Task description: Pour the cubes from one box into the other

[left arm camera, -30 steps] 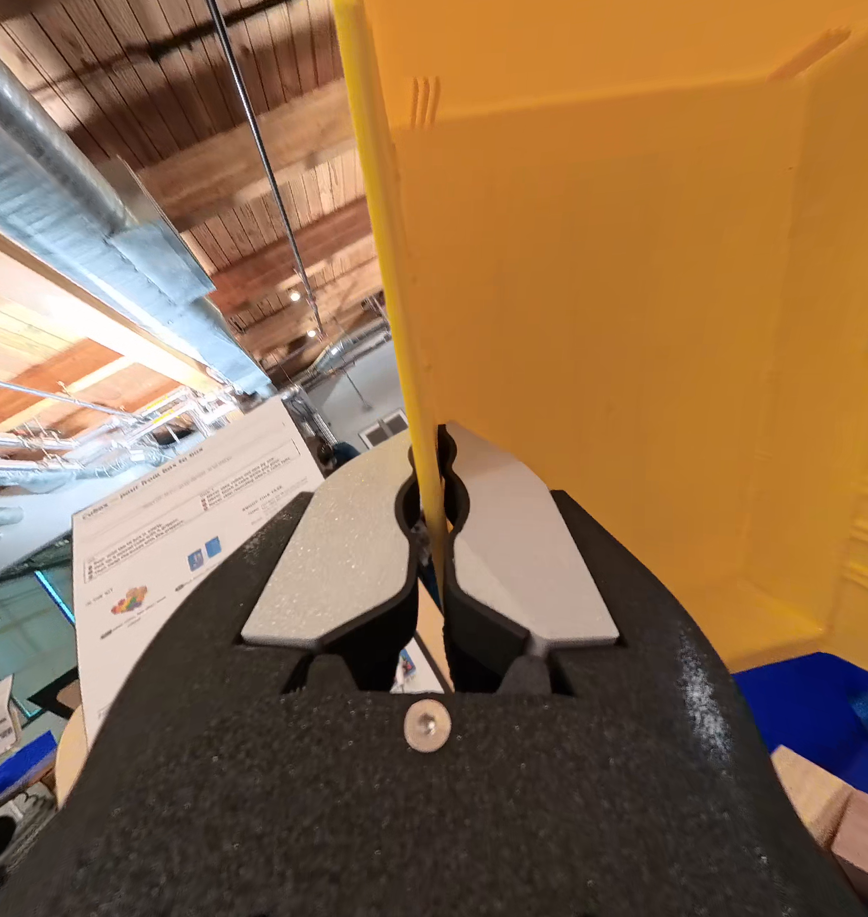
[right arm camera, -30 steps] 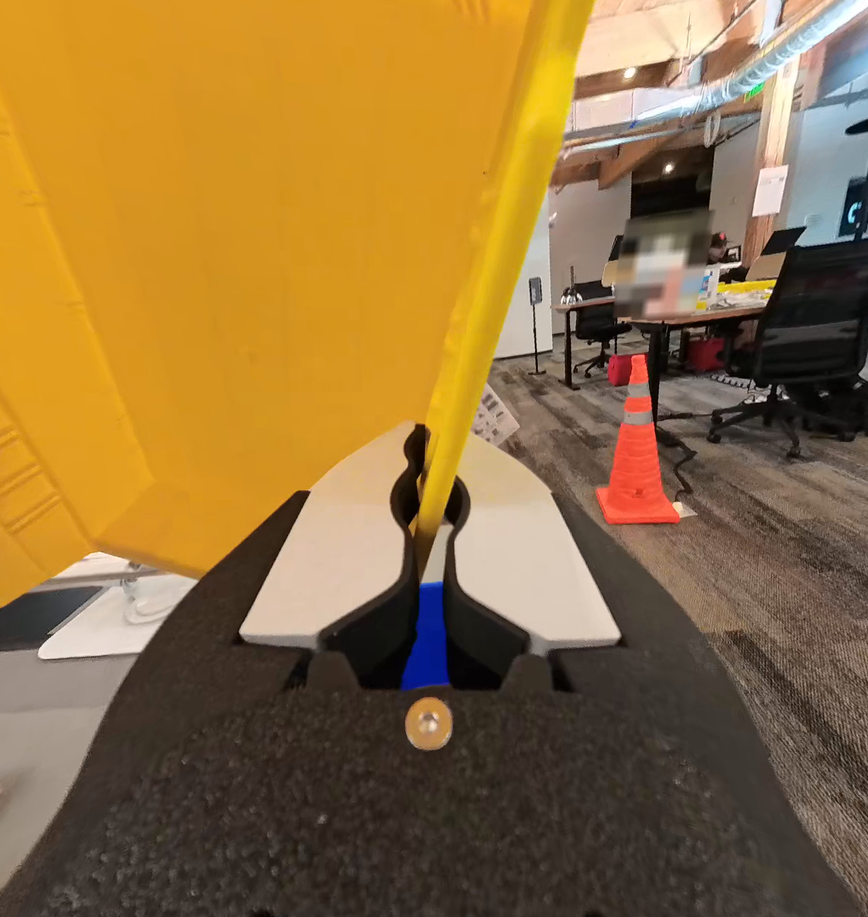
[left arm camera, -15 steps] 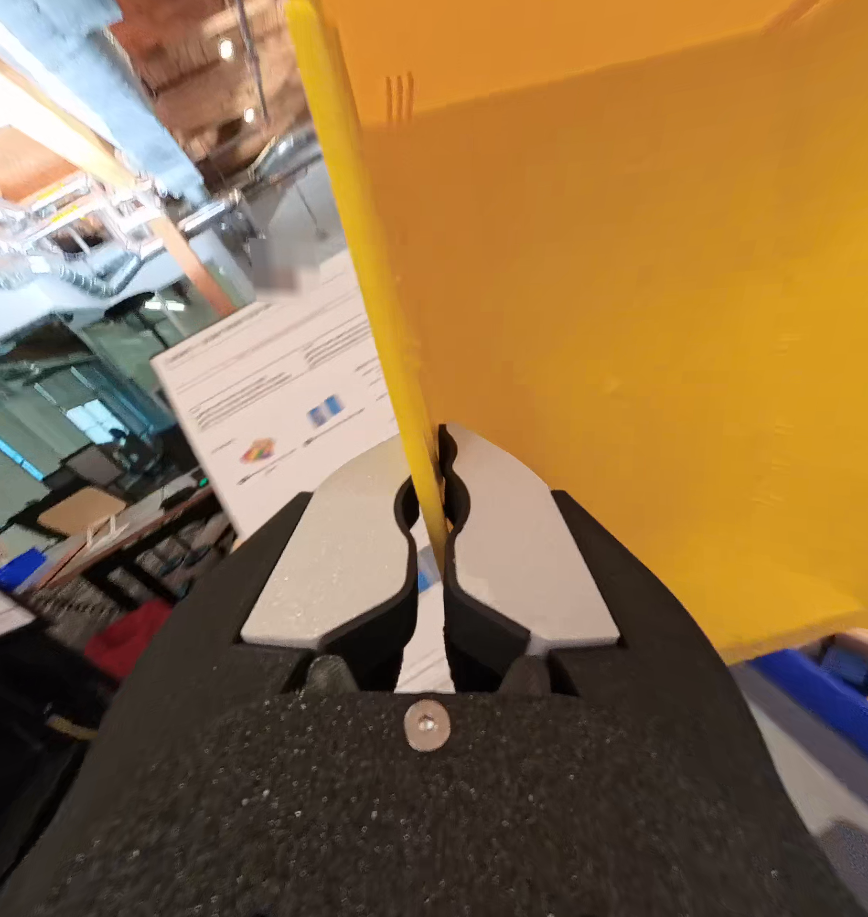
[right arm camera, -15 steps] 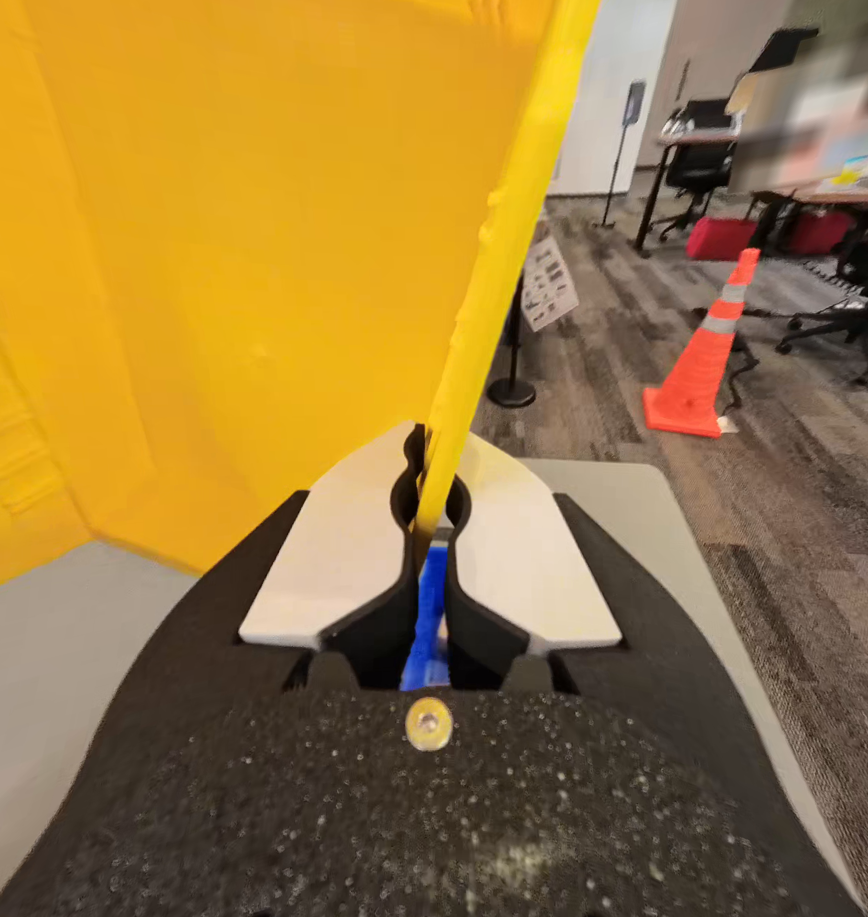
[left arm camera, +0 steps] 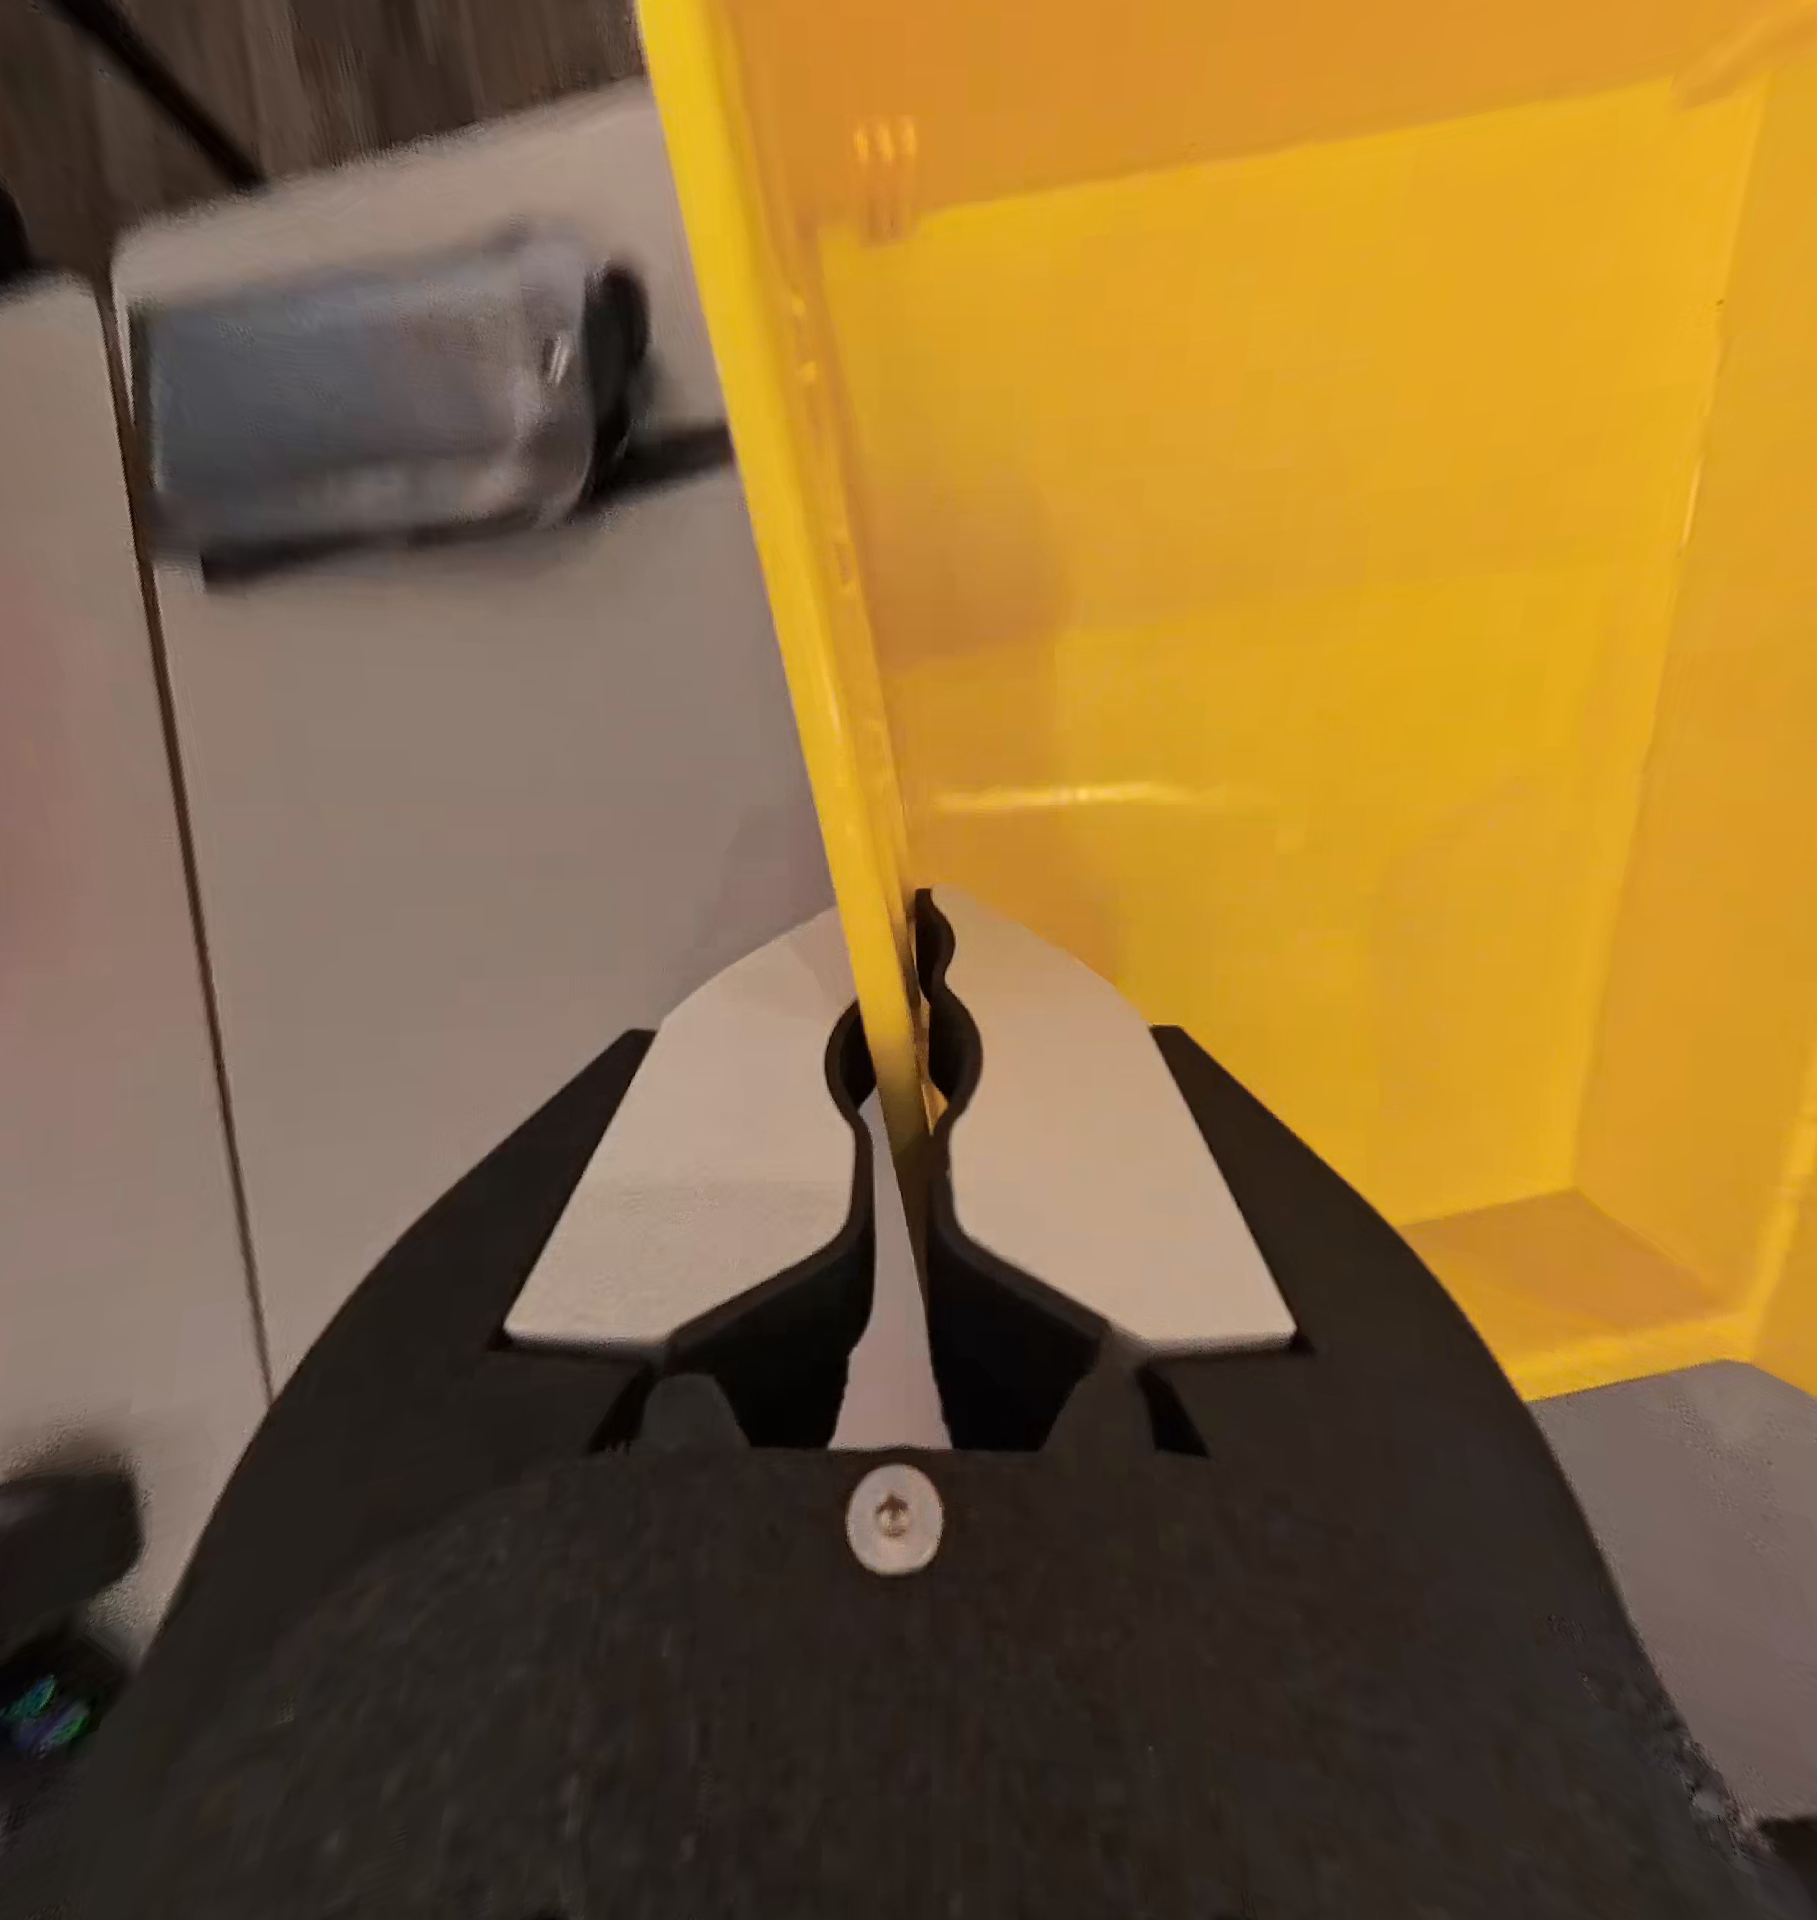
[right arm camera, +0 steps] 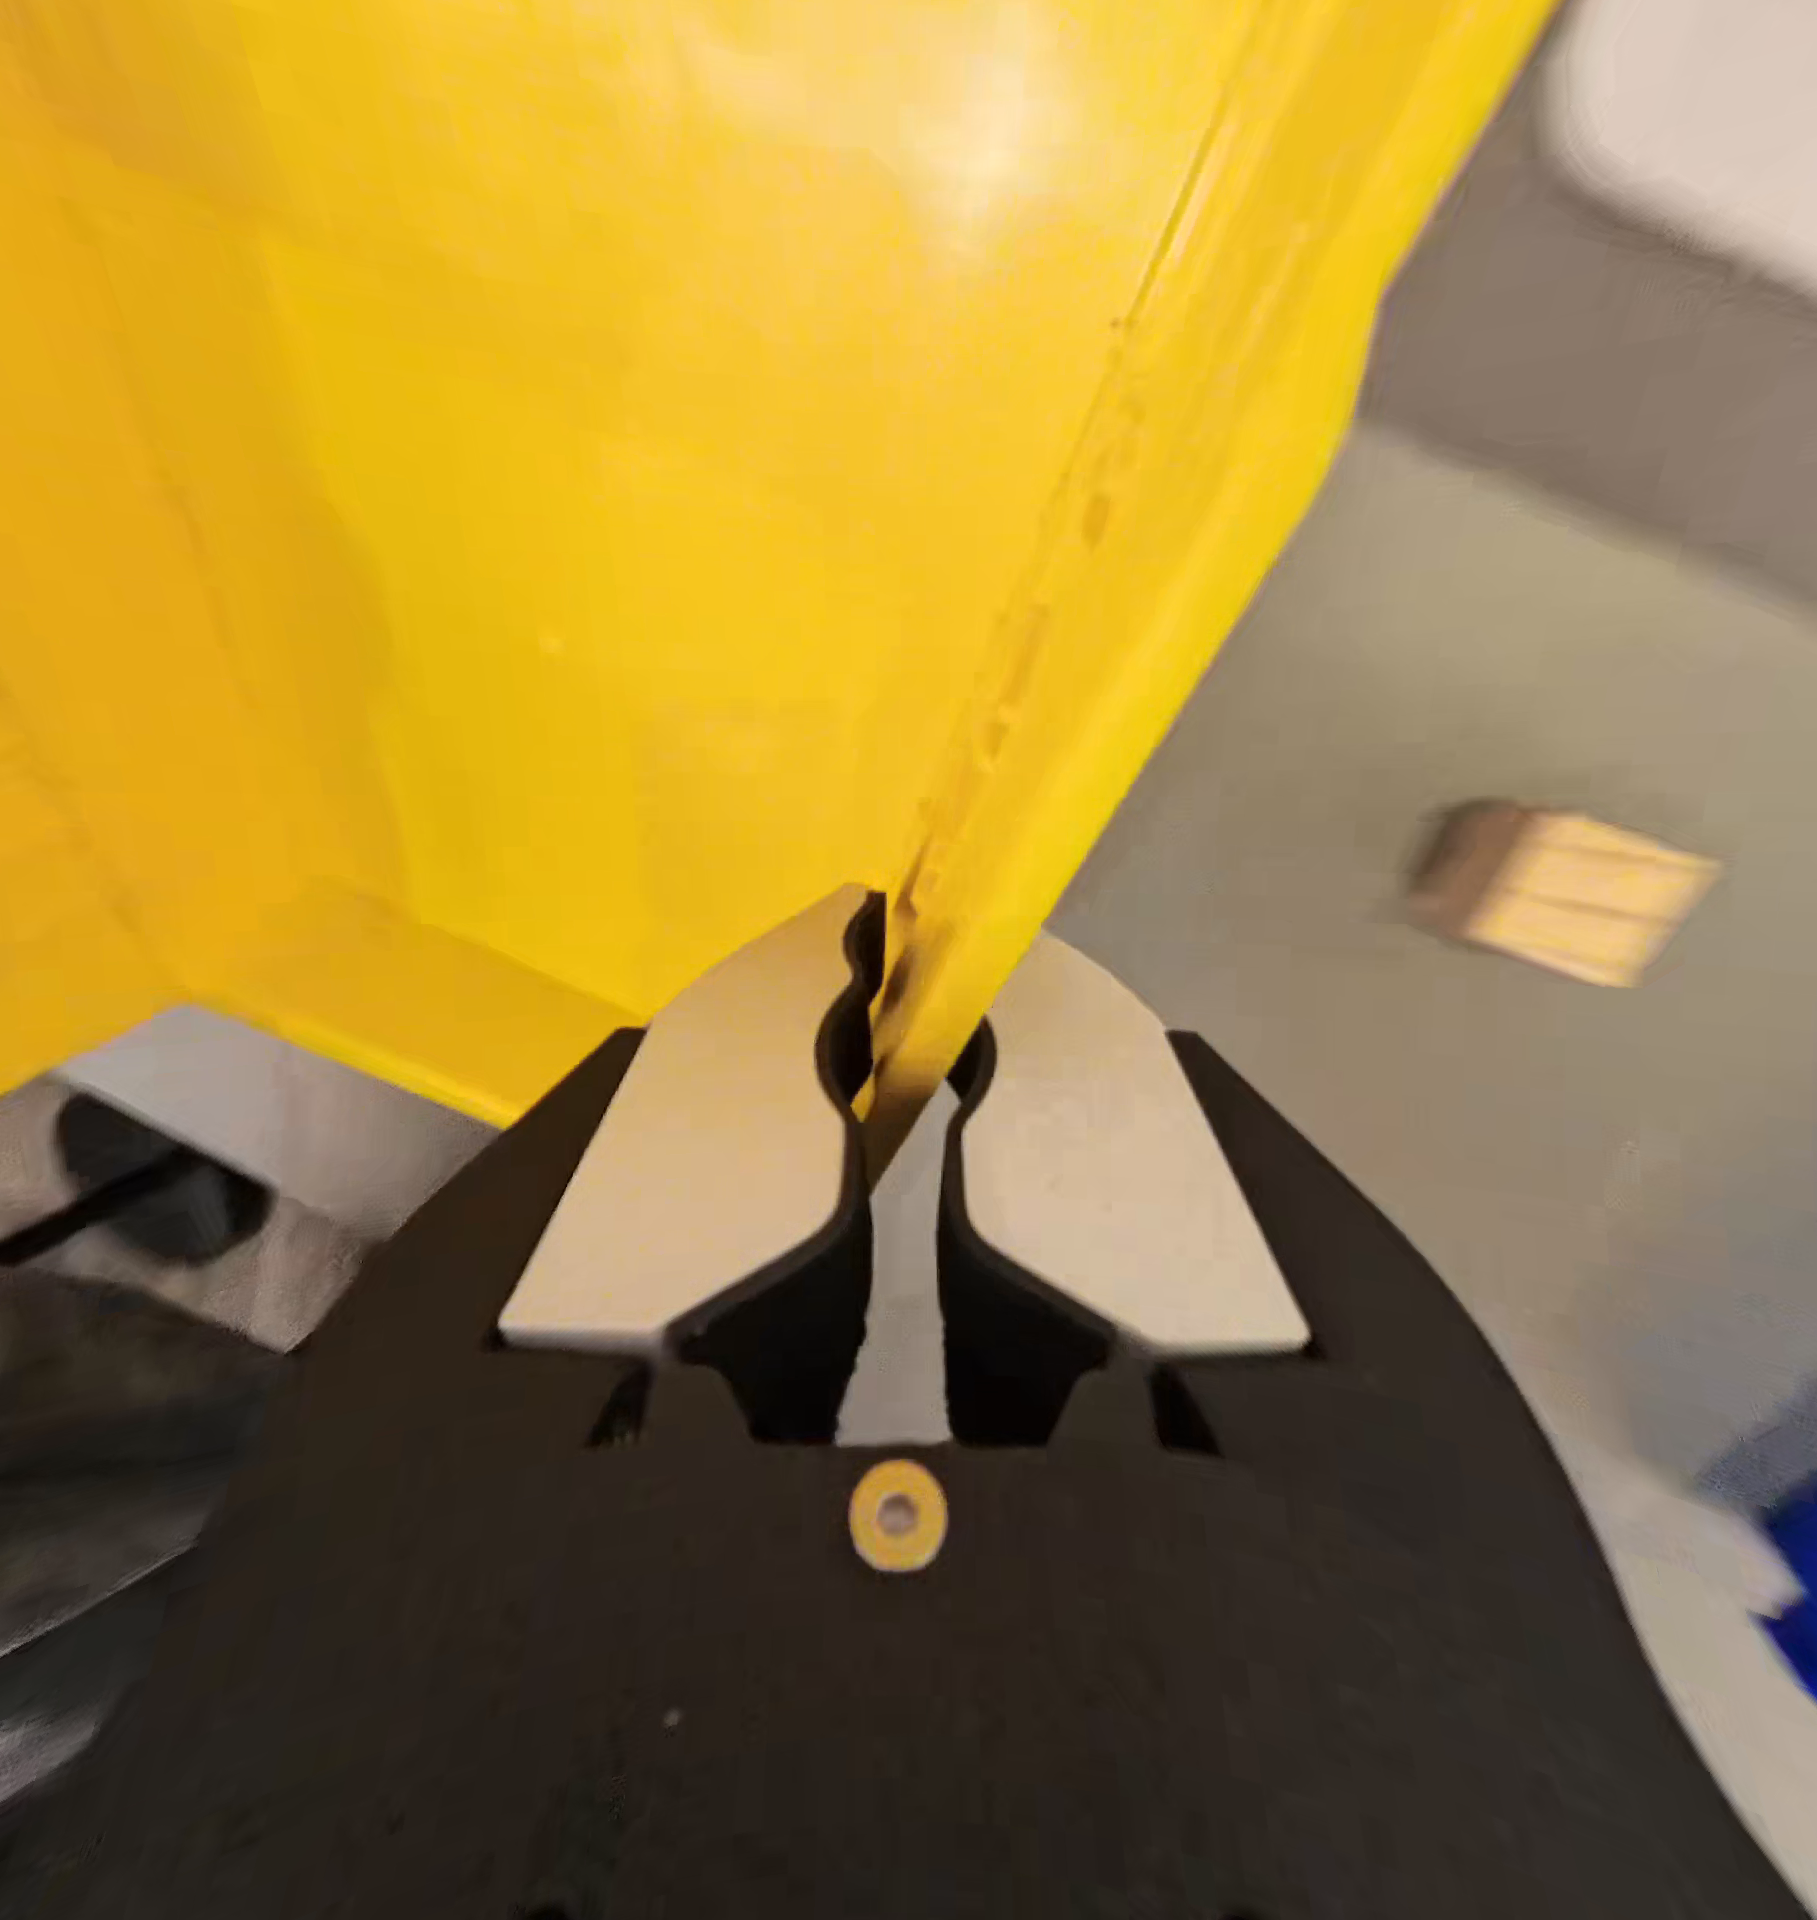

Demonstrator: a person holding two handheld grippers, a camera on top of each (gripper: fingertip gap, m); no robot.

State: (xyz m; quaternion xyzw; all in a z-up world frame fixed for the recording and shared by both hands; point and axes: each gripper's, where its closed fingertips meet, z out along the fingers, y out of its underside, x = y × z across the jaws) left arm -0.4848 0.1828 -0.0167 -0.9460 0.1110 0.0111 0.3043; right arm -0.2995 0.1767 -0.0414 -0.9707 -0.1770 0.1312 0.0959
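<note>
over the table, both grippers pinch the empty-looking yellow box; one cube lies loose, so probably not quite done.

No writing can be read — the views are blurred.

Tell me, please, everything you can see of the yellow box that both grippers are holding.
The yellow box looks like smooth moulded plastic with thin walls. The left gripper is shut on one wall's edge, the right gripper on the opposite one. Its open inside faces the left wrist camera and shows no cubes. It seems held above the grey table; whether its bottom touches anything is not visible.
</note>
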